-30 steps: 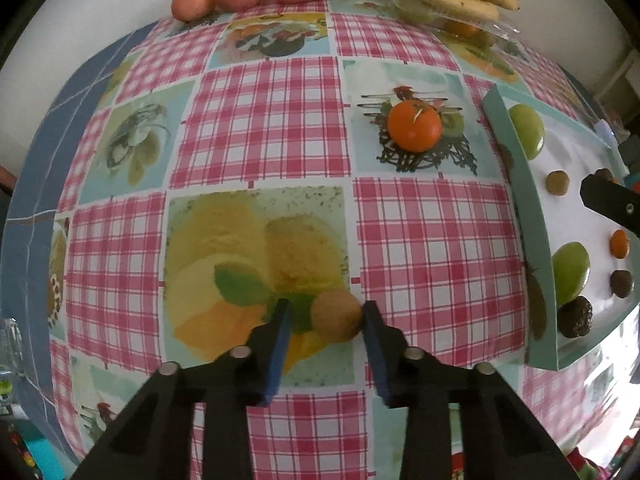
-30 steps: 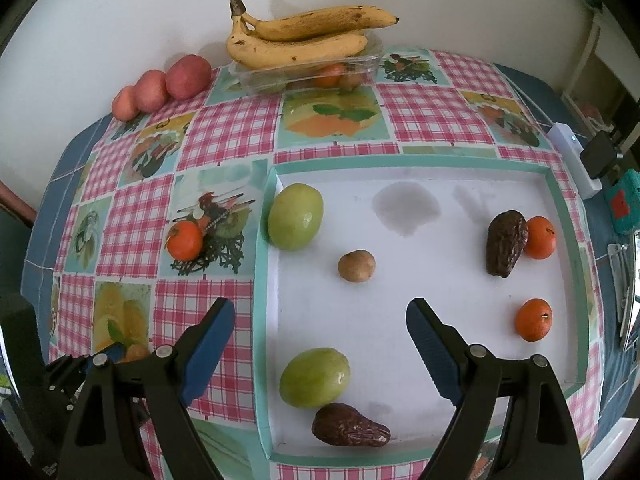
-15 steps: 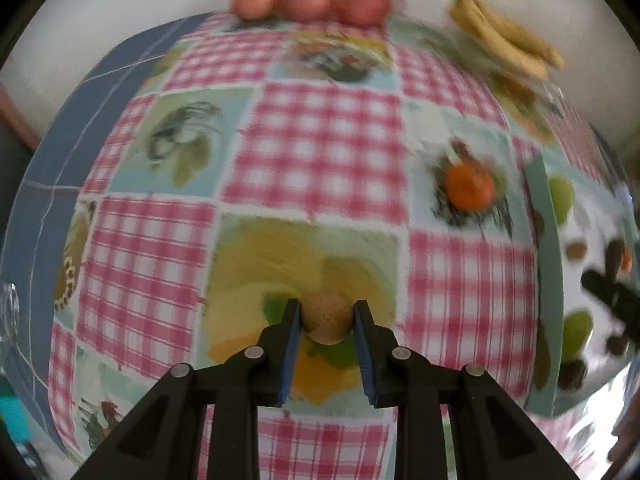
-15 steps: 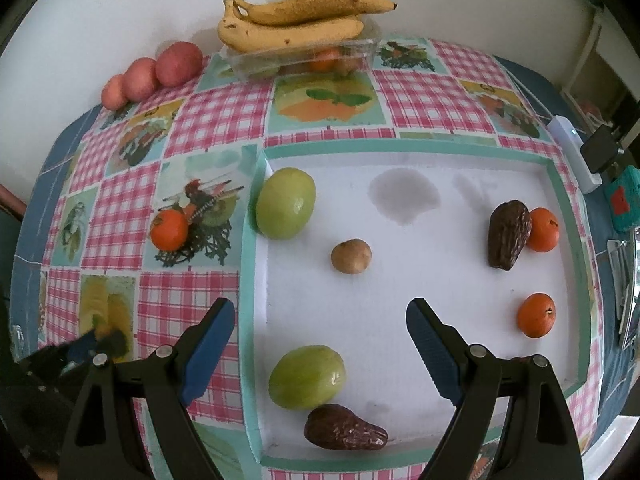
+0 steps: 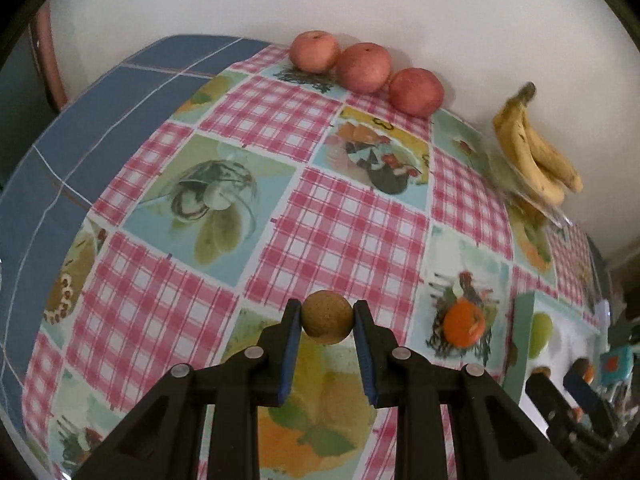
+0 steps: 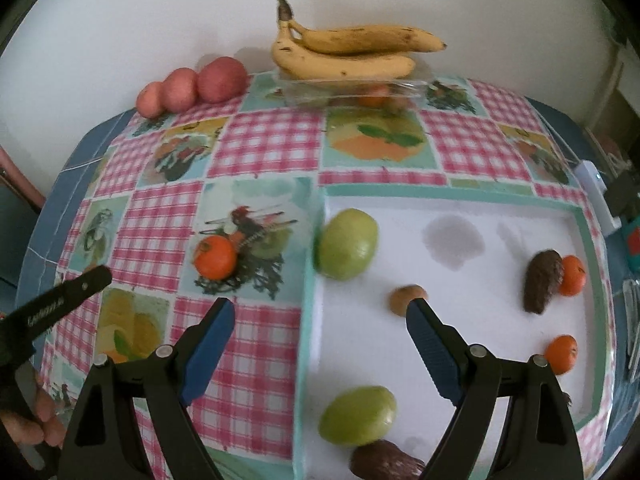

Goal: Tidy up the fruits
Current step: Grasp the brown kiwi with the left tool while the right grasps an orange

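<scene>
Small brown round fruit (image 5: 327,317) is pinched between my left gripper (image 5: 327,322) pads, clear of the checked tablecloth (image 5: 340,216), above the yellow fruit print. Step in hand, as I read it: carry after pickup, heading for the white tray (image 6: 444,340) at my right. My right gripper (image 6: 320,316) hangs spread wide and empty, straddling the tray's near-left rim, one finger over cloth, one over tray. The tray holds two green fruits (image 6: 347,243), a matching brown round fruit (image 6: 403,298), two dark wrinkled fruits (image 6: 542,280) and two small oranges (image 6: 562,354). One orange (image 6: 215,257) sits loose on the cloth, left of the tray. Next move probably needs a sideways carry over the rim, set down beside the brown twin, not bumping the green one. Apples (image 5: 362,67) and bananas (image 6: 344,50) stand along the wall, untouched.
</scene>
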`<state>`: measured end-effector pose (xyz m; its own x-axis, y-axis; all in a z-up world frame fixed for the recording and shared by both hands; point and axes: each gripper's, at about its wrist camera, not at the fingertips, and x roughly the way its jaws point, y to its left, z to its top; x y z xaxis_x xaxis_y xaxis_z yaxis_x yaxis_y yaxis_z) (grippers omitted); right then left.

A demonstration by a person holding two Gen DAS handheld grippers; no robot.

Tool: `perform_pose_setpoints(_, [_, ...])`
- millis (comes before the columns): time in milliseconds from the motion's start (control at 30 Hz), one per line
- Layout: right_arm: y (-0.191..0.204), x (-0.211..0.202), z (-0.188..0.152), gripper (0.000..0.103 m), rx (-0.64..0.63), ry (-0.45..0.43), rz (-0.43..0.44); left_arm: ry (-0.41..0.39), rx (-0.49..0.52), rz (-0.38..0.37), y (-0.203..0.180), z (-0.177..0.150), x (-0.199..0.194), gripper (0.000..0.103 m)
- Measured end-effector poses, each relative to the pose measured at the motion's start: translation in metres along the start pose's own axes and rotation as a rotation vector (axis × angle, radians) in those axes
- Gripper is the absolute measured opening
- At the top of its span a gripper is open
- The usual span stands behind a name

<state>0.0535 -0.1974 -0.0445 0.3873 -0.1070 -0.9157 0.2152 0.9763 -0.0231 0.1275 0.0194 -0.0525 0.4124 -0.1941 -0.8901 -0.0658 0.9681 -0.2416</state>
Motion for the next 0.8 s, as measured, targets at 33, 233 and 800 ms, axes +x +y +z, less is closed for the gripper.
perform_pose_setpoints(33, [0.003,0.001,0.001,0.088,-0.012,-0.006,-0.003,0.000,-0.008,-0.001,0.003,-0.001,-0.004,0.028])
perform_pose_setpoints(233, [0.032,0.005,0.011,0.081,-0.102,-0.061,0.003,0.014,-0.064,0.004,0.013,0.011,0.009,0.028])
perform_pose_setpoints(800, [0.091,0.078,0.015,0.074,-0.263,0.052,-0.021,0.048,-0.125,-0.025,0.025,0.023,0.027,0.028])
